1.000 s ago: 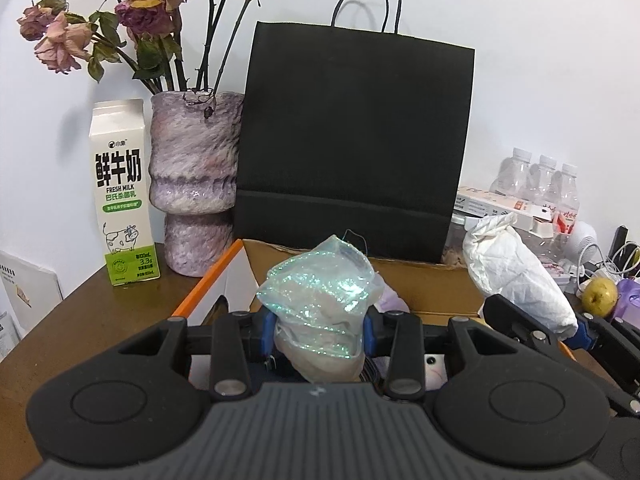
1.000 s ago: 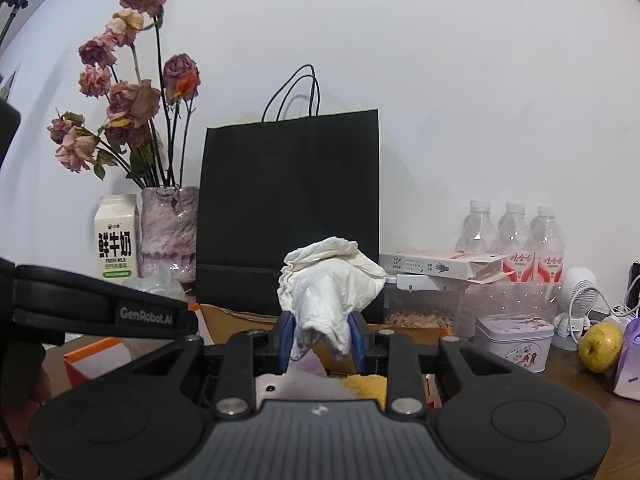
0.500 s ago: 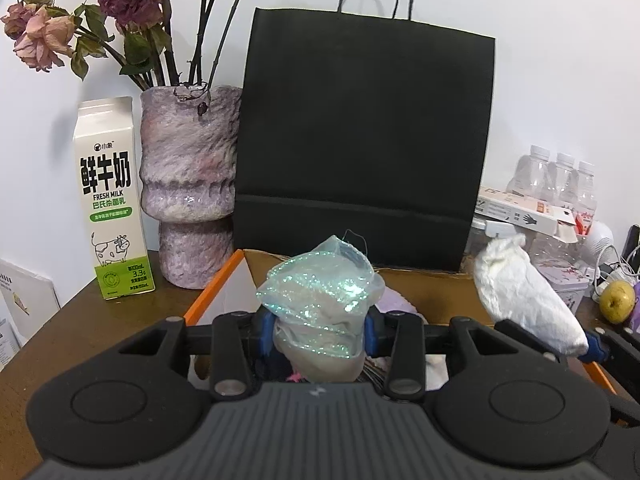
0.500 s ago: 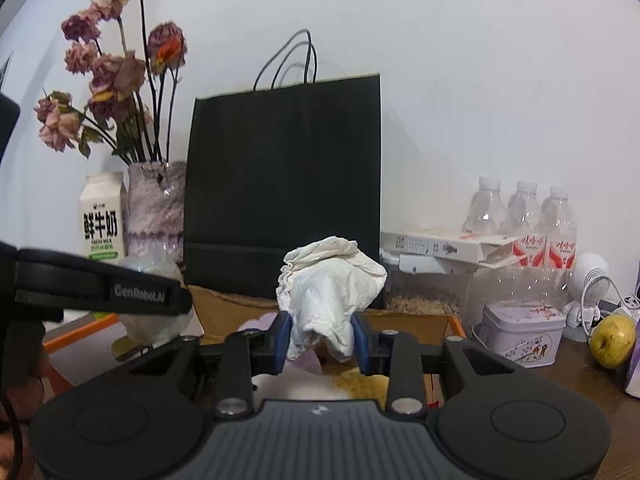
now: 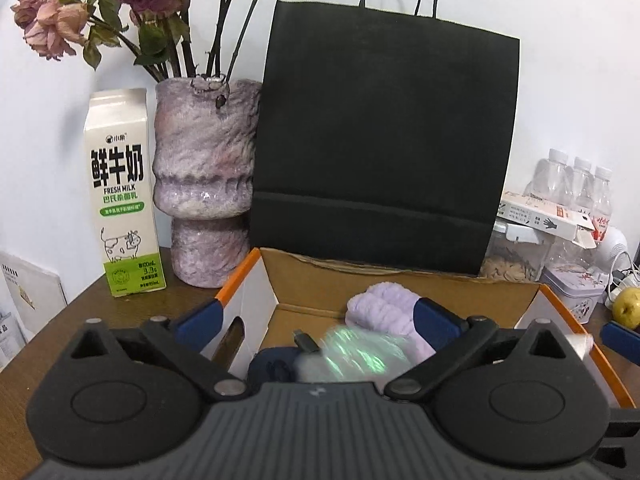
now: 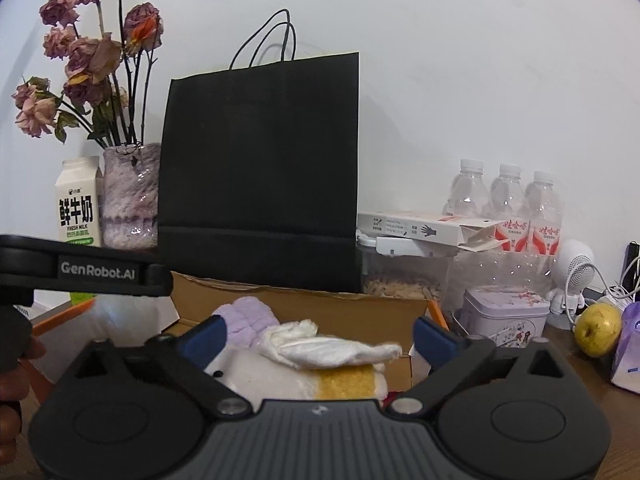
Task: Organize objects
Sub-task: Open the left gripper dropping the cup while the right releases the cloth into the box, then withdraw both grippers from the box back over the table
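Note:
Both grippers hover over an open cardboard box (image 5: pixel 304 284) with orange-edged flaps. My left gripper (image 5: pixel 316 322) is open; a shiny, glittery clear bag (image 5: pixel 352 360), blurred by motion, is below it inside the box, beside a lilac fluffy towel (image 5: pixel 380 308) and a dark blue item (image 5: pixel 272 364). My right gripper (image 6: pixel 318 338) is open; a crumpled white cloth (image 6: pixel 320 346) lies between its spread fingers on a white and yellow plush item (image 6: pixel 304 380) in the box (image 6: pixel 304 306). The lilac towel (image 6: pixel 244 316) shows there too.
Behind the box stand a black paper bag (image 5: pixel 380 148), a purple vase of dried roses (image 5: pixel 204 188) and a milk carton (image 5: pixel 120 192). To the right are water bottles (image 6: pixel 504 196), a glove box (image 6: pixel 424 230), a tin (image 6: pixel 504 312) and a yellow-green apple (image 6: pixel 598 328).
Both grippers have opened. The glittery bag has dropped from the left gripper and the white cloth from the right gripper into the box. Both grippers have moved closer over the box.

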### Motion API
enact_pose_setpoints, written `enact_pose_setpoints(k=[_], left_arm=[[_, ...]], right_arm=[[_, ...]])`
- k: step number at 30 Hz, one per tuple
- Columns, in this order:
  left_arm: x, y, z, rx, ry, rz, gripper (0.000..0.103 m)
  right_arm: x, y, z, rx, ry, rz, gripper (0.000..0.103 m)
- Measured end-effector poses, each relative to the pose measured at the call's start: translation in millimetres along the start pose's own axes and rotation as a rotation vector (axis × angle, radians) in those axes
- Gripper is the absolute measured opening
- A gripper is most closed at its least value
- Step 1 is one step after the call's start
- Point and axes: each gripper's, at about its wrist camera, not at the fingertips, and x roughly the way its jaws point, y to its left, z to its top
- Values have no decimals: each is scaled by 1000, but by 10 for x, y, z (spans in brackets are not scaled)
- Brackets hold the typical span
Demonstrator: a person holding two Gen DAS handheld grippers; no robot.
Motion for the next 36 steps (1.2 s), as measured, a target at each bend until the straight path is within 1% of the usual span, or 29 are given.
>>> enact_pose_setpoints(k=[6,14,22,36], left_arm=[[-42,12,0,0,-6,3,103],[-217,38,10,14,-20,-8,103],[-575,91,-46,27,-23,-33,103],[-1347,274,-315,27,31,-50,103]], right_arm=[[-31,-5,1,6,8,2,103],[-190,-5,59,22,3,20,103],[-531,30,96,17,10,49,103],[-1286,37,-7,43,89,59,103]])
